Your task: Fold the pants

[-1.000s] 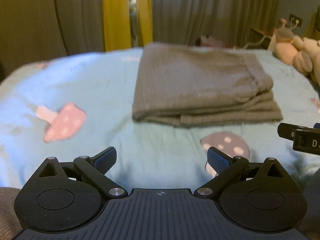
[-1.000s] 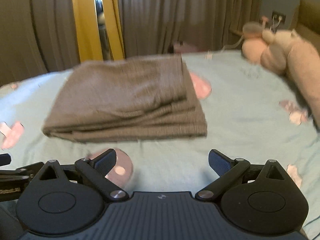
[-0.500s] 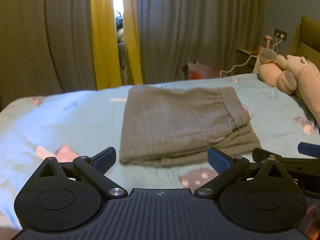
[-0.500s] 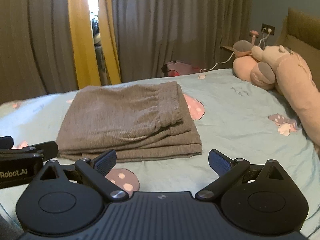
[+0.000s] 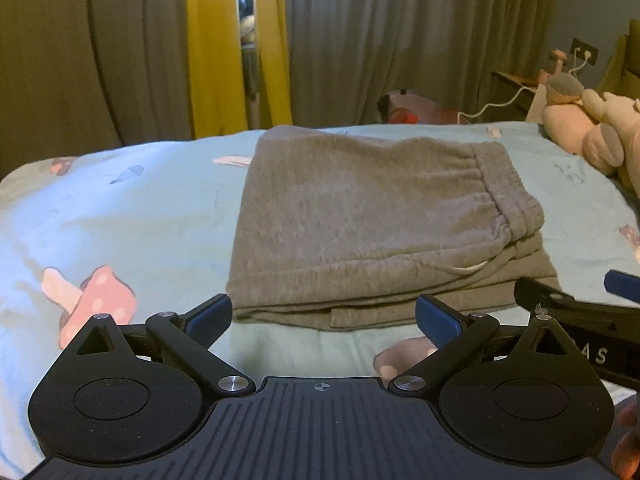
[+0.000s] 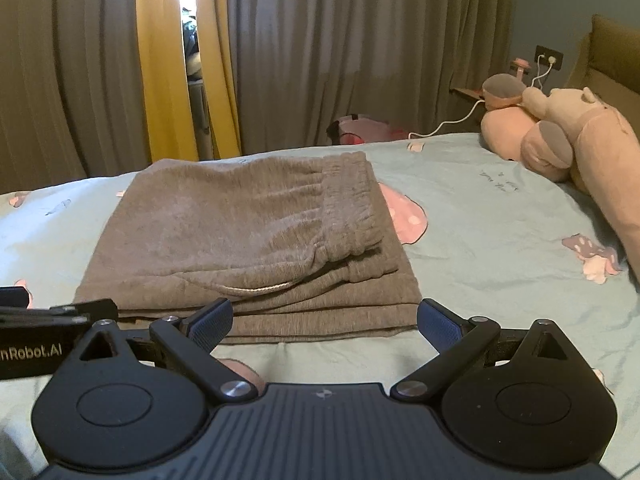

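The grey pants point(image 5: 372, 224) lie folded in a flat stack of layers on the light blue bed sheet point(image 5: 132, 220), waistband to the right with a white drawstring showing. They also show in the right wrist view point(image 6: 248, 240). My left gripper point(image 5: 323, 318) is open and empty, just short of the stack's near edge. My right gripper point(image 6: 324, 320) is open and empty, also just short of the near edge. Each gripper shows at the edge of the other's view.
Pink plush toys point(image 6: 560, 144) lie on the bed at the right. Grey and yellow curtains point(image 5: 224, 48) hang behind the bed. A charger cable point(image 6: 460, 120) and a red bag point(image 6: 360, 128) lie beyond the far edge. The sheet point(image 6: 500, 220) has mushroom prints.
Both grippers have drawn back and risen from the folded pants, staying open. The pants lie as before.
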